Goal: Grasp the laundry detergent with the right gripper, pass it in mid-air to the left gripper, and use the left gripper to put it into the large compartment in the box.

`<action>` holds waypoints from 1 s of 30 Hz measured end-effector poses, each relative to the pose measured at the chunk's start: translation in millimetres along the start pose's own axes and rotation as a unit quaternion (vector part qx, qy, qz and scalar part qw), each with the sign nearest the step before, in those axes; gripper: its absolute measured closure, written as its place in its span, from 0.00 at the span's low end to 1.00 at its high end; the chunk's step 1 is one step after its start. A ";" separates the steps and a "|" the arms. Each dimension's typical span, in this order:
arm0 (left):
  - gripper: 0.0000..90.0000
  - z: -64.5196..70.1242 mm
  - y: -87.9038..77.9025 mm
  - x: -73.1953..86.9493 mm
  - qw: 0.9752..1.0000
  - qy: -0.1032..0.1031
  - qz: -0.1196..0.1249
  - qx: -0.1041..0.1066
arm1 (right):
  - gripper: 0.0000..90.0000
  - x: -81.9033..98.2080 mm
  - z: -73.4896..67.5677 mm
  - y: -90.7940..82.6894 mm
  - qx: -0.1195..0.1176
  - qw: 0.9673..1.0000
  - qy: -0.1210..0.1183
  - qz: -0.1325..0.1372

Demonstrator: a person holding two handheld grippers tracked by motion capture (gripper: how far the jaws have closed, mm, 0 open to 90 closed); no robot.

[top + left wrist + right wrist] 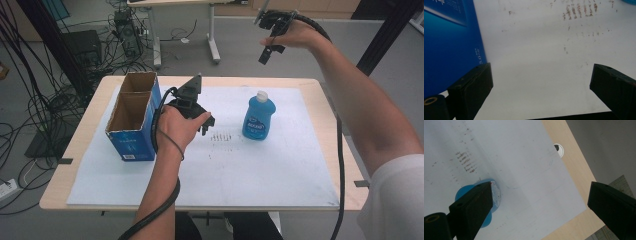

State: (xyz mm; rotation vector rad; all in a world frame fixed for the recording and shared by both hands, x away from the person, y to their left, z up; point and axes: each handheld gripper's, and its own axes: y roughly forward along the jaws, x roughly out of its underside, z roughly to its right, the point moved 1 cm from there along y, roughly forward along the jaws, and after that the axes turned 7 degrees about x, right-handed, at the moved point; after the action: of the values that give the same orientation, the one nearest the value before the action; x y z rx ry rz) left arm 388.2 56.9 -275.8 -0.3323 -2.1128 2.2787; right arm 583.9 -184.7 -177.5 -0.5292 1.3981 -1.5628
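Observation:
A blue dish-soap bottle point(259, 118) with a white cap stands upright on the white sheet point(250, 165), right of centre. An open-topped blue cardboard box point(131, 118) stands at the left. My left gripper point(206, 122) hovers just right of the box, low over the sheet, open with nothing between its fingers. In the left gripper view the box's blue wall point(449, 42) lies beside the left jaw, and the left gripper point(541, 72) spans bare sheet. My right gripper point(269, 47) is held high above the table's far edge, open. In the right gripper view the right gripper point(540, 192) looks down on the bottle point(496, 192), partly behind one jaw.
The white sheet covers most of a light wooden table point(327, 125), with a patch of brown marks point(222, 136) between my left gripper and the bottle. Cables and a computer tower point(125, 35) lie on the floor beyond the far edge. A round cable hole point(559, 150) sits in the wood.

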 end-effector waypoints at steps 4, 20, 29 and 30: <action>0.06 -0.1 -0.5 -0.1 1.000 -0.001 0.001 0.000 | 0.07 1.5 1.9 -0.6 0.000 1.000 0.003 0.000; 0.06 -0.9 -1.2 1.8 1.000 -0.003 0.000 -0.001 | 0.07 2.5 1.6 -3.0 -0.003 1.000 0.001 0.002; 0.06 -1.5 -2.2 2.5 1.000 -0.003 0.002 -0.001 | 0.07 5.9 2.5 -4.2 -0.004 1.000 0.004 0.000; 0.06 -1.3 -2.7 2.5 1.000 -0.003 0.002 -0.002 | 0.07 6.9 2.5 -4.5 -0.005 1.000 0.006 -0.001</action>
State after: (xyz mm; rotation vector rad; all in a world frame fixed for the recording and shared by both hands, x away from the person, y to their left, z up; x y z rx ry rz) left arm 385.6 58.8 -273.5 -0.3301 -2.1211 2.2815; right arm 581.2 -192.3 -174.4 -0.5283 1.4141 -1.5643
